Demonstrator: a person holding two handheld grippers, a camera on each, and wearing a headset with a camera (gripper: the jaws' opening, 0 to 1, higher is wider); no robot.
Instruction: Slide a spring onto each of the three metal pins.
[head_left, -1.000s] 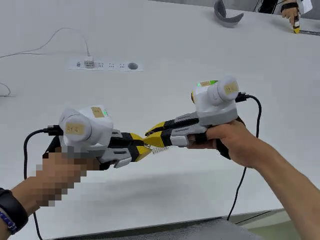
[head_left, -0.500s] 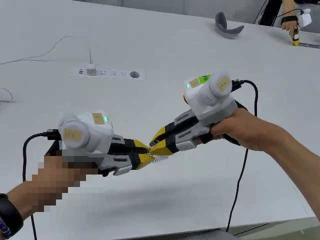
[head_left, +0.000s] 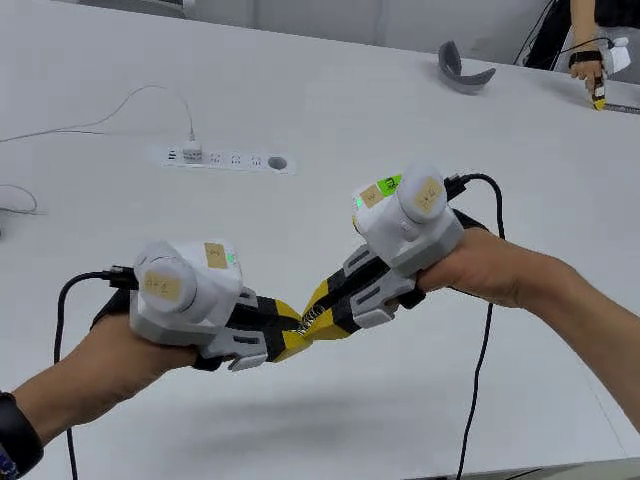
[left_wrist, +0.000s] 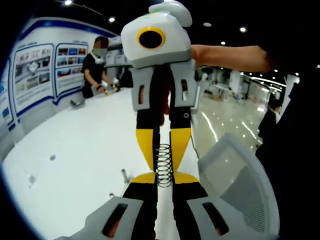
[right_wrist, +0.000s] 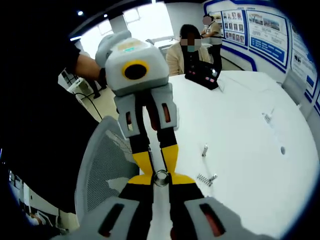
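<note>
My two grippers meet tip to tip above the white table (head_left: 330, 130). The left gripper (head_left: 287, 337) is shut on the near end of a small metal spring (head_left: 311, 322). In the left gripper view the spring (left_wrist: 164, 165) runs from my left gripper (left_wrist: 162, 181) up between the yellow tips of the right gripper (left_wrist: 164, 144). The right gripper (right_wrist: 159, 181) is shut on a thin metal pin whose round end (right_wrist: 160, 177) shows at its tips, facing the left gripper (right_wrist: 157, 156). A second pin (right_wrist: 204, 150) stands on the table. A third pin (right_wrist: 206, 178) lies there with a spring on it.
A power strip (head_left: 225, 158) with a plugged-in cable lies at the back left, a grey curved object (head_left: 462, 68) at the far right. Another person's hand with a gripper (head_left: 597, 60) works at the far corner. A grey mesh chair back (left_wrist: 235, 180) is beside the table edge.
The right gripper has tilted down more steeply and closed in on the left gripper's tips; both stay joined at the spring. The head camera has shifted.
</note>
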